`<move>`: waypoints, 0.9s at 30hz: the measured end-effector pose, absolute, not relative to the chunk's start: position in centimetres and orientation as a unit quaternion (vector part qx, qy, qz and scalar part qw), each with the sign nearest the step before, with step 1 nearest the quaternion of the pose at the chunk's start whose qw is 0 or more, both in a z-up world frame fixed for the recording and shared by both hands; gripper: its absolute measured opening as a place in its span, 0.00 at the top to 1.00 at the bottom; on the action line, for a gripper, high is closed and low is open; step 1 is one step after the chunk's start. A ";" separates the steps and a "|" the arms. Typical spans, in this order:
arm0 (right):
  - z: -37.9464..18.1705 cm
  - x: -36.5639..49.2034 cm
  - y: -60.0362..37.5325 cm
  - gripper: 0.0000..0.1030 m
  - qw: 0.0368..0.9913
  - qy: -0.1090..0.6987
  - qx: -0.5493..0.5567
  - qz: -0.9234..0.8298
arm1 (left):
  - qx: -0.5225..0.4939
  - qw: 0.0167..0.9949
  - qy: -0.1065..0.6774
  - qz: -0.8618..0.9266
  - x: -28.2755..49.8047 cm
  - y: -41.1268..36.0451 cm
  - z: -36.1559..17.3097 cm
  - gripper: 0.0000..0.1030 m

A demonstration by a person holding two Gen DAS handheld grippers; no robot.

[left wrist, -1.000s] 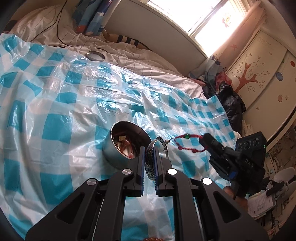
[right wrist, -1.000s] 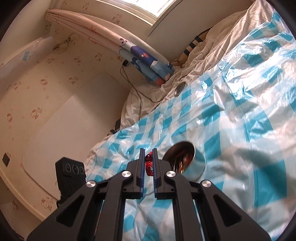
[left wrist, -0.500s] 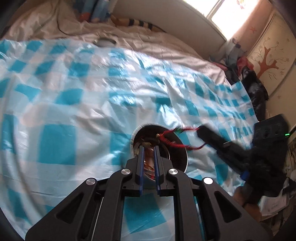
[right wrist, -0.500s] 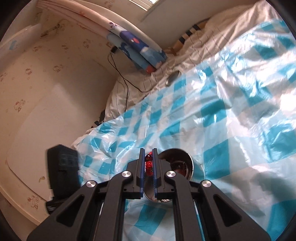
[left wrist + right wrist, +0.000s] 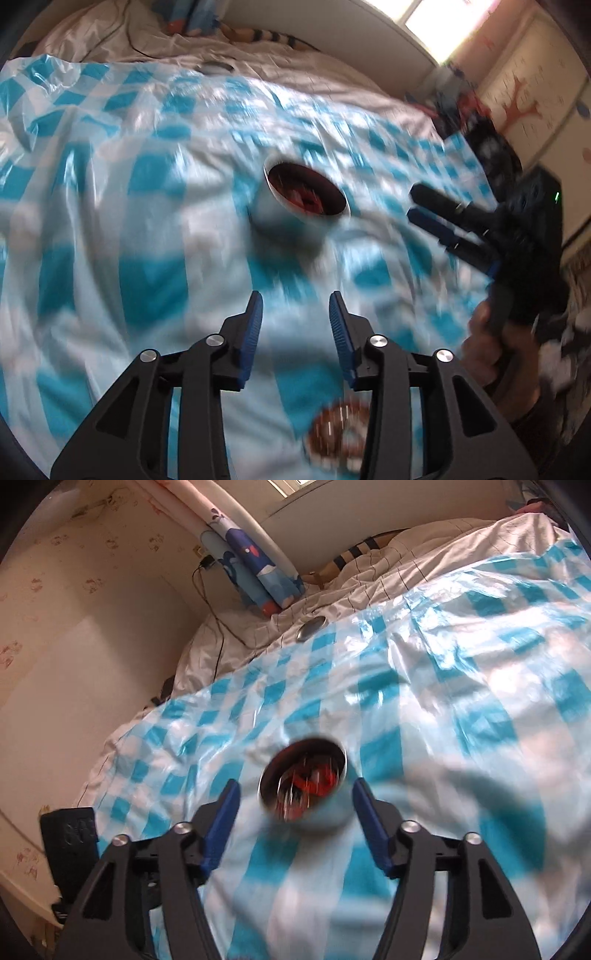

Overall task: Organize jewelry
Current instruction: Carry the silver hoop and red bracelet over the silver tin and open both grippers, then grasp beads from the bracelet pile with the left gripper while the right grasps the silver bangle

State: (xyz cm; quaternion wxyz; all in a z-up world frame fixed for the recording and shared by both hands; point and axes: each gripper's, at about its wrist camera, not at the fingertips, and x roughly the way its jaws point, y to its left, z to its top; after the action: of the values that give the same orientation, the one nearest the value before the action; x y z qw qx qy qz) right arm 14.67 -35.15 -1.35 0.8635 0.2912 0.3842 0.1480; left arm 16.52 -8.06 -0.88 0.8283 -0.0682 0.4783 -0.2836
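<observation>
A round metal tin stands on the blue-and-white checked plastic sheet, with red jewelry inside. It also shows in the right wrist view, red pieces in it. My left gripper is open and empty, a little short of the tin. My right gripper is open and empty, its jaws either side of the tin; it also shows in the left wrist view, to the right of the tin. A brown bead bracelet lies on the sheet near my left gripper. Both views are blurred.
A round metal lid lies on the white bedding beyond the sheet. A blue patterned pillow and a black cable are at the head of the bed. Dark bags lie beside a cupboard on the right.
Both grippers have opened. The silver bangle from the left gripper and the red bead bracelet from the right are out of the jaws. Both grippers have drawn back from the tin.
</observation>
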 end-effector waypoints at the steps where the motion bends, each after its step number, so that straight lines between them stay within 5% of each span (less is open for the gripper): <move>1: -1.6 13.5 -34.9 0.37 0.858 0.395 0.292 0.151 | -0.063 0.827 0.481 -0.285 15.7 -8.0 -1.1 0.61; 16: -5.6 1.6 -26.7 0.38 0.846 0.491 0.146 0.147 | -0.059 0.822 0.494 -0.278 11.2 -5.6 -2.1 0.52; 19: -5.9 1.6 -26.0 0.56 0.849 0.491 0.124 0.150 | -0.057 0.821 0.495 -0.278 11.4 -5.6 -2.2 0.52; 21: -5.7 1.5 -25.7 0.89 0.852 0.490 0.103 0.152 | -0.055 0.821 0.494 -0.280 11.4 -5.8 -2.1 0.52; 27: -4.4 1.0 -28.8 0.94 0.872 0.458 0.131 0.111 | -0.039 0.815 0.496 -0.295 11.2 -6.9 -2.2 0.51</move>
State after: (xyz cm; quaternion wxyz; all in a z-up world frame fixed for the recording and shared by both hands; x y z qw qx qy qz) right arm 0.97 -28.85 -4.38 0.8720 0.1314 0.4582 0.1114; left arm 11.21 -6.87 -2.24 0.8154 -0.0386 0.4964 -0.2953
